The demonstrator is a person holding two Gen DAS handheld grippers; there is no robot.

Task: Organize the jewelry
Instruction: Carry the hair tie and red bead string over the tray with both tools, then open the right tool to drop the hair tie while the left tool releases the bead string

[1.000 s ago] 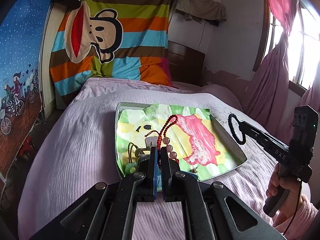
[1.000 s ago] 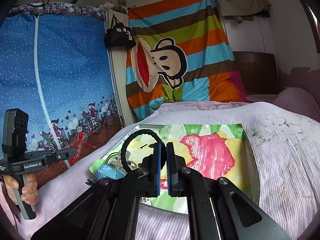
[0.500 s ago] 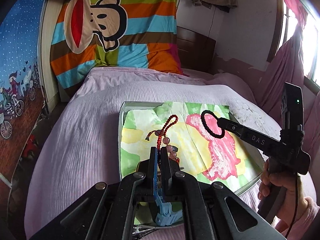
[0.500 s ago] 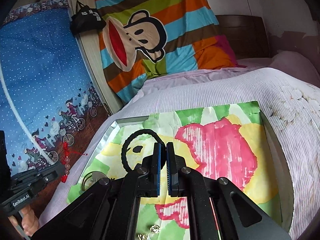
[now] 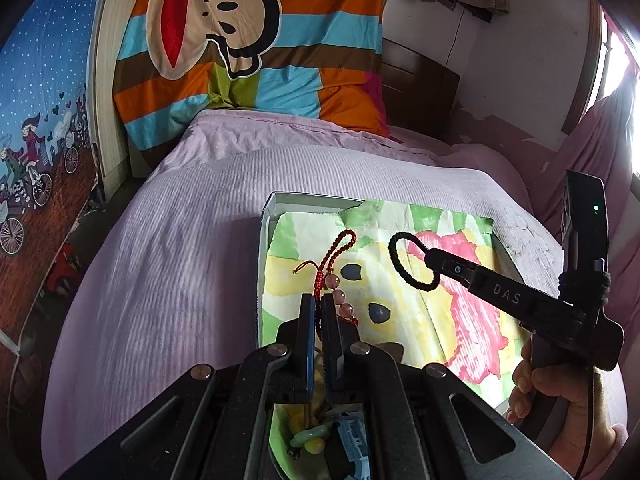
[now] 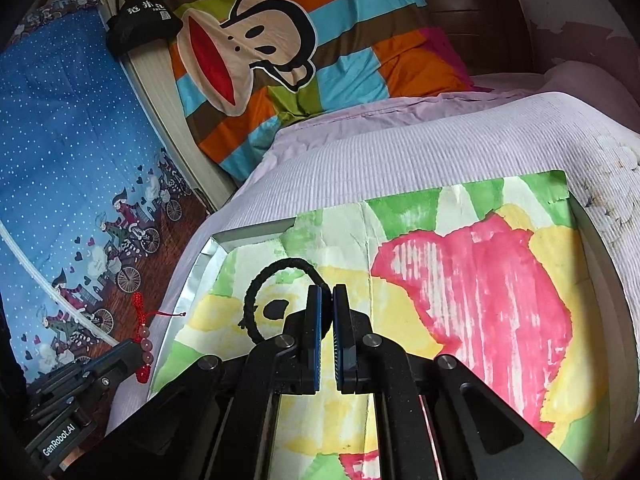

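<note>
My left gripper [image 5: 319,300] is shut on a red cord bracelet with pink beads [image 5: 336,268] and holds it above the left part of the tray [image 5: 266,216]. My right gripper [image 6: 327,292] is shut on a black braided ring bracelet [image 6: 260,292] and holds it over the tray's painted paper lining [image 6: 480,280]. In the left wrist view the right gripper [image 5: 436,258] shows with the black ring [image 5: 412,260] over the tray's middle. In the right wrist view the left gripper [image 6: 120,354] shows at the tray's left edge with the red bracelet [image 6: 144,336].
The tray lies on a pink bedspread [image 5: 168,260]. Several small trinkets and a blue clip [image 5: 352,444] lie in the tray's near corner under my left gripper. A striped monkey blanket [image 5: 248,40] hangs at the bed head. A blue wardrobe cover [image 6: 60,160] stands left.
Both grippers have moved forward over the tray, still holding their bracelets. The black ring has come from the tray's right edge to over its middle.
</note>
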